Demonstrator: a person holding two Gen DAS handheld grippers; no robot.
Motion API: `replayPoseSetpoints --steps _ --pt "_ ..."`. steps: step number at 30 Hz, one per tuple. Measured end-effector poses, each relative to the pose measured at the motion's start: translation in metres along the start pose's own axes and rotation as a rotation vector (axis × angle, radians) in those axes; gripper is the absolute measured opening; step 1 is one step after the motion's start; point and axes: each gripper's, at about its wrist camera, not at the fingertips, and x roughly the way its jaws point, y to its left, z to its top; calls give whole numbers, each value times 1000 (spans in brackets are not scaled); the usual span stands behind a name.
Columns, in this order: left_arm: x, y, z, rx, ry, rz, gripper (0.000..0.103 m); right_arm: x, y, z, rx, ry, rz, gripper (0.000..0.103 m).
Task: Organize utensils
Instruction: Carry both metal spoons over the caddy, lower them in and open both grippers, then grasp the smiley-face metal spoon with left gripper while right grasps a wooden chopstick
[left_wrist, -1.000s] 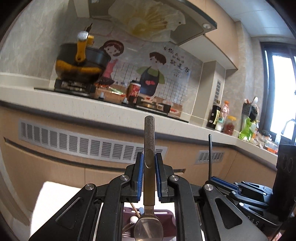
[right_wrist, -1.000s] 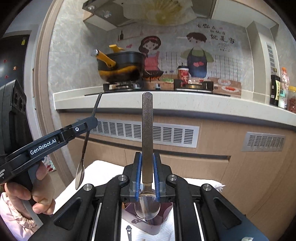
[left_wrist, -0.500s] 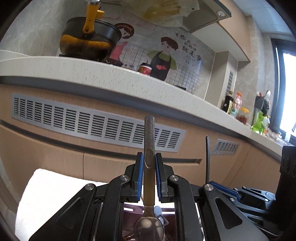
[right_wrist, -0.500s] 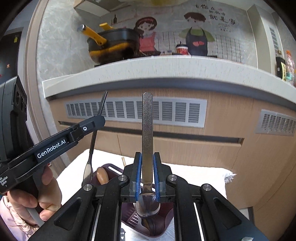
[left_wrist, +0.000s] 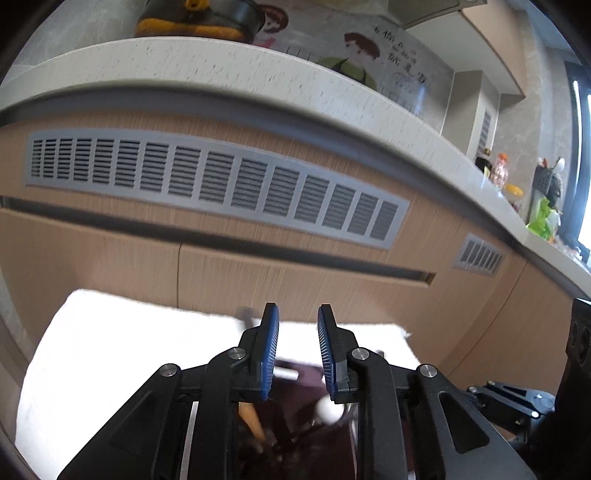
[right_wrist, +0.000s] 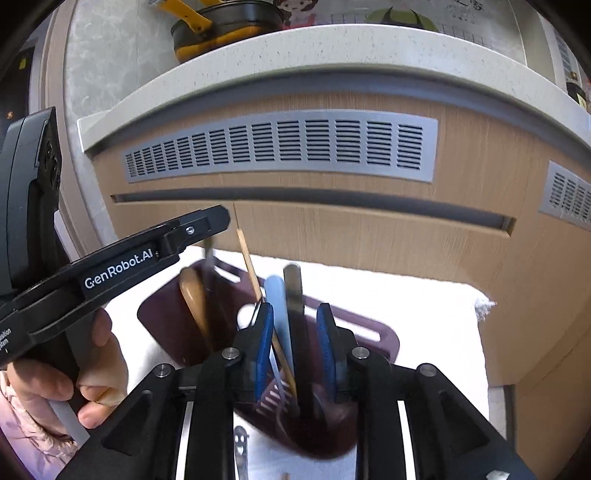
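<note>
Blue pads of the right gripper are opening, freeing a steel spoon into the maroon holder below; the left gripper, just beside it, is opening too, nothing between its jaws.

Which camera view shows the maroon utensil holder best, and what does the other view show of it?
The right wrist view: the maroon utensil holder shows its rim, a slot and the handles standing inside. The left wrist view shows only a dark, blurred patch of it between and below the gripper's fingers.
</note>
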Motion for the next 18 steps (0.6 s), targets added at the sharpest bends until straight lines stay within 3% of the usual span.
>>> replayPoseSetpoints --steps 2,6,10,12,18 --pt "-7 -2 -4 14 10 16 23 -6 -1 -5 2 5 -7 24" --pt "-25 -8 -11 38 29 29 28 -28 0 -19 -1 1 -34 45" --pt "-47 -15 -20 54 37 31 33 -53 -1 -33 3 2 -46 55" --pt "-59 -20 -25 68 48 31 36 -70 -2 -42 14 -9 -44 72" --pt "-89 -32 -48 98 83 21 49 -111 -5 -74 26 -53 -112 99"
